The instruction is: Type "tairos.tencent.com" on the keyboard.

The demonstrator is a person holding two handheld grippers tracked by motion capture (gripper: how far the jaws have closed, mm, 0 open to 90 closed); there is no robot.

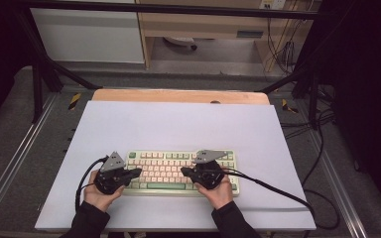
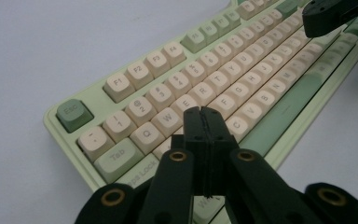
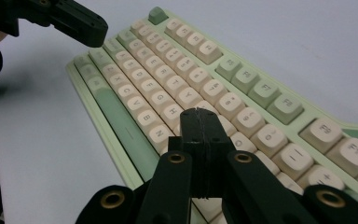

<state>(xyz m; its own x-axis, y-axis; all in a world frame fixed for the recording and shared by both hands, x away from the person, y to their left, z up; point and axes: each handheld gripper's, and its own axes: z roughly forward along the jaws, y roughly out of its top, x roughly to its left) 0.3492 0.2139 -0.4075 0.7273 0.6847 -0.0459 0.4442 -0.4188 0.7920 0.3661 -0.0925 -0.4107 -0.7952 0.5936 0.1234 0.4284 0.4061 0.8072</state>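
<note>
A green keyboard (image 1: pixel 178 186) with cream and pale-green keys lies on the white table near its front edge. My left gripper (image 1: pixel 138 172) hangs over the keyboard's left end, jaws pressed together with nothing between them. In the left gripper view the left gripper (image 2: pixel 201 112) points at the keyboard (image 2: pixel 121 158) around the letter keys near E and D. My right gripper (image 1: pixel 183 171) hovers over the keyboard's right half, also shut and holding nothing. In the right gripper view the right gripper (image 3: pixel 200 113) sits above the keyboard (image 3: pixel 121 107) at the keys right of H.
The white table (image 1: pixel 178 124) stretches bare behind the keyboard, ending at a wooden strip (image 1: pixel 178 95) at the far edge. A black cable (image 1: pixel 278 191) trails right from the right gripper across the table. Metal frame rails (image 1: pixel 15 158) flank both sides.
</note>
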